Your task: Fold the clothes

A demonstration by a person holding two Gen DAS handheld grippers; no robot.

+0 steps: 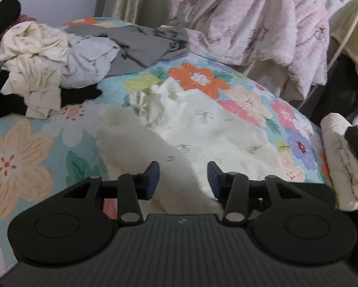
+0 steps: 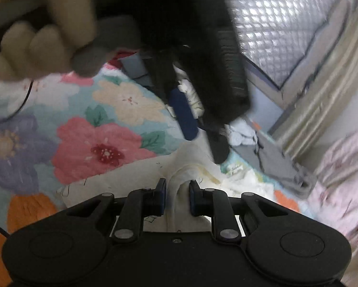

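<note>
The cream garment lies rumpled and not yet folded on the flowered bed, its edge pinched in the right tool, the left tool spread empty above it, with more crumpled clothes heaped behind.

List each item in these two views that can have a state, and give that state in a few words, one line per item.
left hand-held gripper: open, holding nothing, above the cream garment
right hand-held gripper: shut on a bunched fold of the cream garment
cream garment: unfolded, crumpled on the floral bedspread
grey garment: unfolded, lying rumpled
pile of clothes: unsorted, heaped
folded cream cloth: folded, at the bed's edge
</note>
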